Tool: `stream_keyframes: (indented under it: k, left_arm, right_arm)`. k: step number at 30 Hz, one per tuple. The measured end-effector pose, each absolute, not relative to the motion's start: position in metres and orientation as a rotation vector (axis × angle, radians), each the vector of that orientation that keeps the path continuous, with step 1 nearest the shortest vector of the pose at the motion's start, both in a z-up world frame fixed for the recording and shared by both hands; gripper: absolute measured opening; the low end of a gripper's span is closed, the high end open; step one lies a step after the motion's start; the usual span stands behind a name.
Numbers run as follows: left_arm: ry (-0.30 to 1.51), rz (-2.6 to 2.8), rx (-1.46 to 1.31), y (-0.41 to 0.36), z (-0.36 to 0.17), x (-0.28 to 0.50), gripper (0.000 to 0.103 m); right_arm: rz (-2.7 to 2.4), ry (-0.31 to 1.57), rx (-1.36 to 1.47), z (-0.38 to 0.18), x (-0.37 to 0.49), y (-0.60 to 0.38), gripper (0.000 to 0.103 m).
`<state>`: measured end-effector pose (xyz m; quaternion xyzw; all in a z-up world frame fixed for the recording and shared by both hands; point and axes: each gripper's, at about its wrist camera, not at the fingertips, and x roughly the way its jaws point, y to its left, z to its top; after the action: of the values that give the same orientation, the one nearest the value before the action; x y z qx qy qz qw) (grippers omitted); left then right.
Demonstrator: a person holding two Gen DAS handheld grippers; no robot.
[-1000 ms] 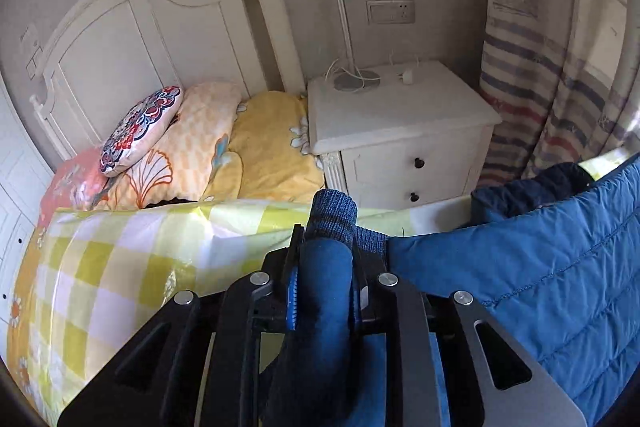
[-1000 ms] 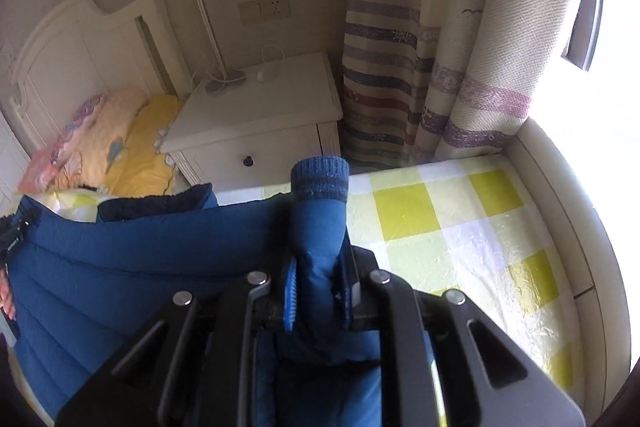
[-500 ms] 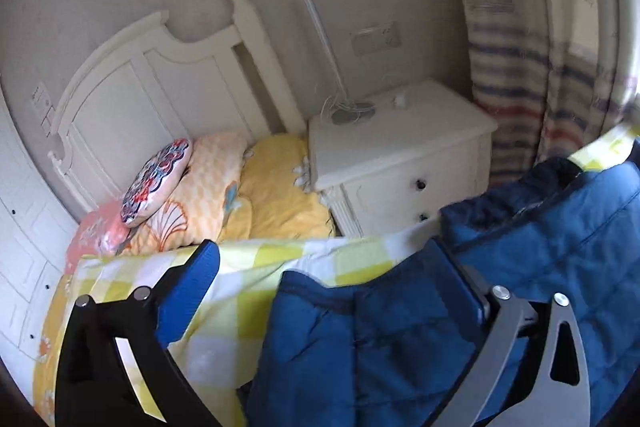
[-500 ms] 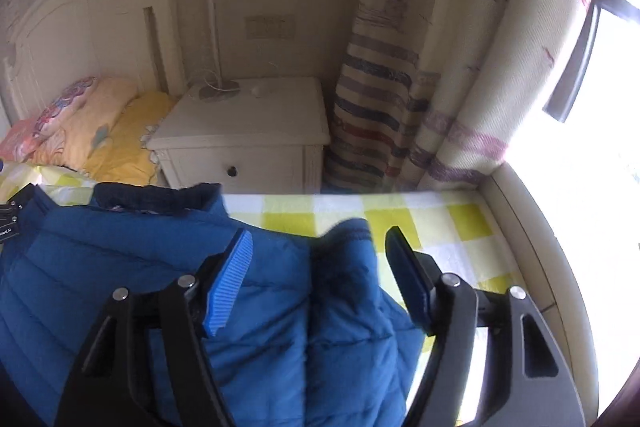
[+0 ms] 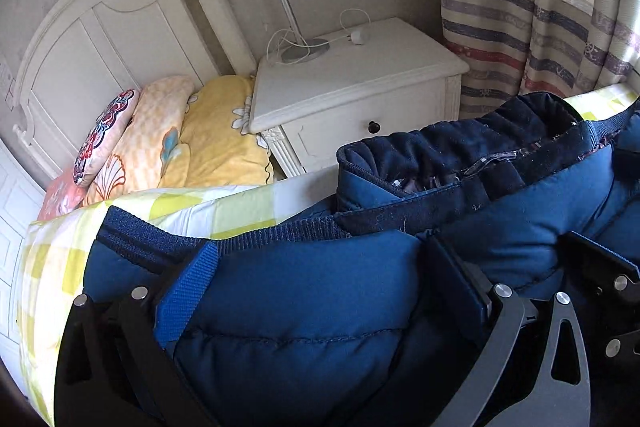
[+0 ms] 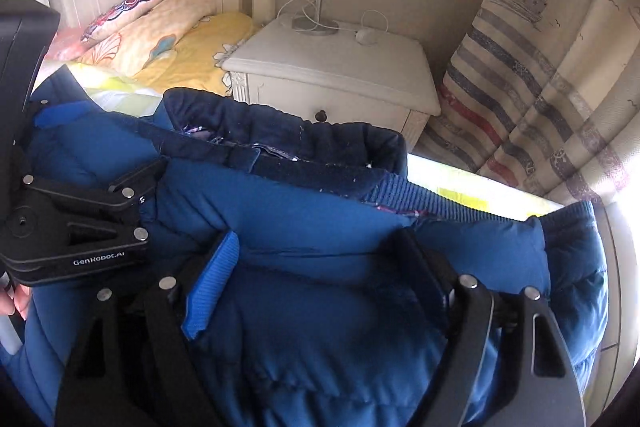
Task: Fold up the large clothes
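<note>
A blue quilted puffer jacket [image 5: 312,303] lies on the yellow-checked bed sheet [image 5: 52,259], its dark navy collar [image 5: 460,151] toward the nightstand. It also fills the right wrist view [image 6: 328,299]. My left gripper [image 5: 320,287] is open, jaws spread wide over a folded-in sleeve with a ribbed cuff [image 5: 136,231]. My right gripper [image 6: 324,275] is open, jaws wide over the other sleeve, whose ribbed cuff [image 6: 412,195] lies by the collar [image 6: 288,143]. The left gripper's body [image 6: 76,223] shows at left in the right wrist view.
A white nightstand [image 5: 352,87] with a lamp base [image 5: 304,51] and cable stands beyond the bed. Pillows [image 5: 160,139] lean on the white headboard [image 5: 104,39]. A striped curtain [image 5: 532,11] hangs at right; bright window light lies at the right edge [image 6: 624,187].
Both grippers were shut on the jacket's sleeve cuffs a second ago; they have opened, let the sleeves drop onto the jacket, and now sit lower and closer together.
</note>
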<state>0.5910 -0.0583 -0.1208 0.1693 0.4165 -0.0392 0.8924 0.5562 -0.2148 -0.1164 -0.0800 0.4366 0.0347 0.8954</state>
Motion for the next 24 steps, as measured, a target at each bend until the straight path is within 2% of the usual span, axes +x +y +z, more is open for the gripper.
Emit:
stream_keyframes:
  k: [2,5,10,11,24]
  left_arm:
    - [0.853,-0.08,0.358,-0.059,-0.12,0.588,0.099]
    - [0.844,-0.076,0.361,-0.06,-0.119,0.587,0.099]
    - [0.854,-0.103,0.323,-0.056,-0.119,0.59,0.099]
    - [0.86,-0.11,0.31,-0.054,-0.119,0.591,0.099]
    - [0.868,-0.124,0.281,-0.051,-0.121,0.592,0.099]
  right_arm:
    - [0.09,0.928,-0.171,-0.11,0.557,-0.217,0.081]
    - [-0.065,0.822,-0.189,-0.086,0.544,-0.25,0.079]
    - [-0.062,0.876,0.169,-0.116,0.535,-0.355,0.078]
    - [-0.057,0.862,0.219,-0.117,0.533,-0.363,0.073]
    - [-0.037,0.786,0.291,-0.126,0.521,-0.375,0.072]
